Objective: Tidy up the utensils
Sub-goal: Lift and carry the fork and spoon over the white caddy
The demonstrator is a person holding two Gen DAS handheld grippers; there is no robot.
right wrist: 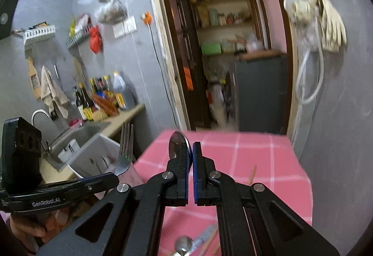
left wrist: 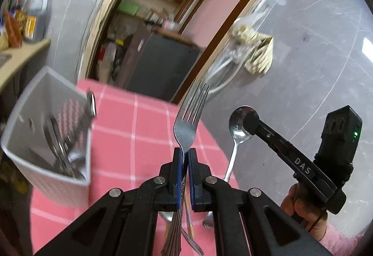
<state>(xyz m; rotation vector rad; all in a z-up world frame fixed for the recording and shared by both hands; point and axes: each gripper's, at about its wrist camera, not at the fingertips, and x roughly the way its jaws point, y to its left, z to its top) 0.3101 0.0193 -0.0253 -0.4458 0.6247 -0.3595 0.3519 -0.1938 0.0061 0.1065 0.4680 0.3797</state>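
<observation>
1. a grey utensil holder (left wrist: 50,137) stands on the left part of the bench (left wrist: 144,125), which wears a pink checked cloth; the holder has a perforated front wall and carries several metal utensils, blurred together so their number cannot be told.
2. the left gripper (left wrist: 186,153) has its jaws clamped on a fork (left wrist: 189,116) at the neck, tines up and tilted slightly right, its patterned handle running down between the blue pads.
3. the right gripper (right wrist: 192,158) has its jaws clamped on a spoon (right wrist: 177,144); the bowl sticks up above the pads, and in the left wrist view the same spoon (left wrist: 240,125) hangs by its bowl with the handle slanting down.
4. both grippers are raised above the bench and point slightly downward; a hand (left wrist: 303,207) with a pink sleeve grips the right tool's handle.
5. counted: one fork held, one spoon held, two grippers.
6. loose utensils lie on the cloth below the left gripper, among them another spoon (left wrist: 193,244) and a thin gold-tipped stick (left wrist: 190,225); most of them are hidden by the gripper.
7. in the right wrist view a chopstick (right wrist: 253,174) lies on the cloth.
</observation>
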